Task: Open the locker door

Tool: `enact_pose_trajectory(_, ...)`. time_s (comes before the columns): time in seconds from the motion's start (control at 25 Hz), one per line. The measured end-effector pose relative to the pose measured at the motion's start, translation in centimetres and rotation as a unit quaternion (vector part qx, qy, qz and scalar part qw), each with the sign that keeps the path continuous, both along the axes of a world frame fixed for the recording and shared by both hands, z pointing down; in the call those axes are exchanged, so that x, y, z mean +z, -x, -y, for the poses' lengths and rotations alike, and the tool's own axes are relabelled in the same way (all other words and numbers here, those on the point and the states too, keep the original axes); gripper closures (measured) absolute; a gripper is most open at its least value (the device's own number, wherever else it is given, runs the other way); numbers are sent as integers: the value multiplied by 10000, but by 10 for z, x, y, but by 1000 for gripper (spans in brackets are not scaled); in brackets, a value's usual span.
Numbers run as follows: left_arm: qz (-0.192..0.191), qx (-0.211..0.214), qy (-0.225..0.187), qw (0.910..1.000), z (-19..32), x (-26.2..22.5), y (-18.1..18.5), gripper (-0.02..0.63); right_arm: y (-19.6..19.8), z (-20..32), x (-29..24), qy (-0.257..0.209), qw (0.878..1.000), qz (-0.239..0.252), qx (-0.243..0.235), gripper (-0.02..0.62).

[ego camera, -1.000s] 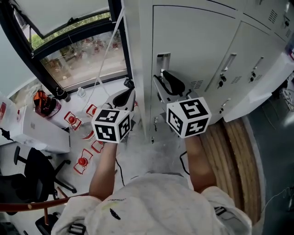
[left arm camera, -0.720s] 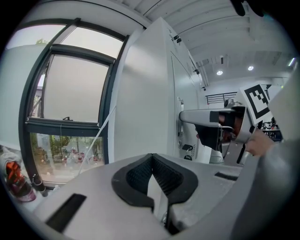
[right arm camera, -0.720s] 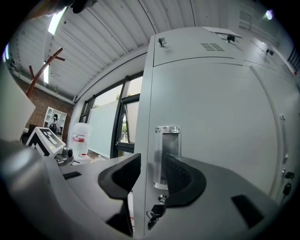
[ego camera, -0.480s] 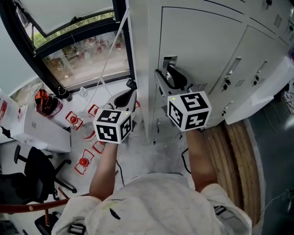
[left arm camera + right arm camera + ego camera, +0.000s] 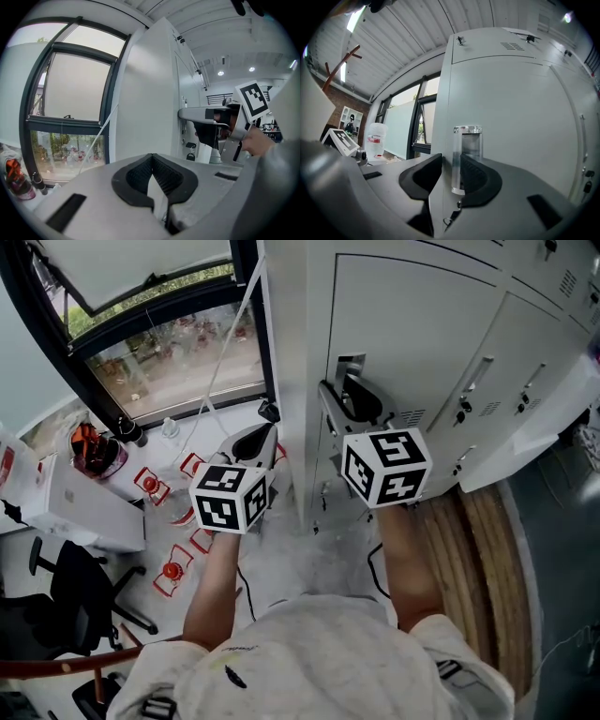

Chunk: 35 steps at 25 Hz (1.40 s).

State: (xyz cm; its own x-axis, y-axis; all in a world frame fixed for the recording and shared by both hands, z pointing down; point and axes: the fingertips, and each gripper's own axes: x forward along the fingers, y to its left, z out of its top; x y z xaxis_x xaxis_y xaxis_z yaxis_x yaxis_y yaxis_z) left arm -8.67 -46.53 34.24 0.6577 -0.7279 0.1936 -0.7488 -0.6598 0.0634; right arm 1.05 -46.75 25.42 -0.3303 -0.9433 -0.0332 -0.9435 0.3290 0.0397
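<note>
The pale grey locker door (image 5: 412, 324) is the leftmost of a row, with a chrome handle (image 5: 349, 367) by its left edge. My right gripper (image 5: 347, 399) points level at it. In the right gripper view the handle (image 5: 467, 140) and the door's (image 5: 520, 117) edge stand between the black pads (image 5: 477, 176), which lie against both sides. The right gripper (image 5: 451, 163) has just been closing a little on them. My left gripper (image 5: 261, 432) hangs left of the locker's side wall, shut with nothing in it; its tips meet in the left gripper view (image 5: 151, 157).
More locker doors (image 5: 525, 362) run to the right. A black-framed window (image 5: 169, 352) with a hanging cord (image 5: 220, 352) is on the left. Below it stand a white desk (image 5: 84, 512) and an office chair (image 5: 66, 587). Wooden planks (image 5: 478, 549) lie by the lockers.
The right gripper's jaws have closed in round the handle and door edge. The left gripper has kept still.
</note>
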Motion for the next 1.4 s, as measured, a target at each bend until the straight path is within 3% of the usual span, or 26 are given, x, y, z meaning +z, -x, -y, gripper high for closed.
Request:
enact_pose_trajectory(0.08,-8,16,8,10000,-3,0,-1,600,-2,-3,1,14,10000,0,50,499)
enact_pose_trajectory(0.84,-48,276,0,9996,-37,-2,-20,600,-8,-46,-1,37,10000,25,19,497)
enact_pose_trajectory(1.4,-22,526,60,9986,-56,0,-54,600,-21,-81,-2,-144,9990,120,-412,492)
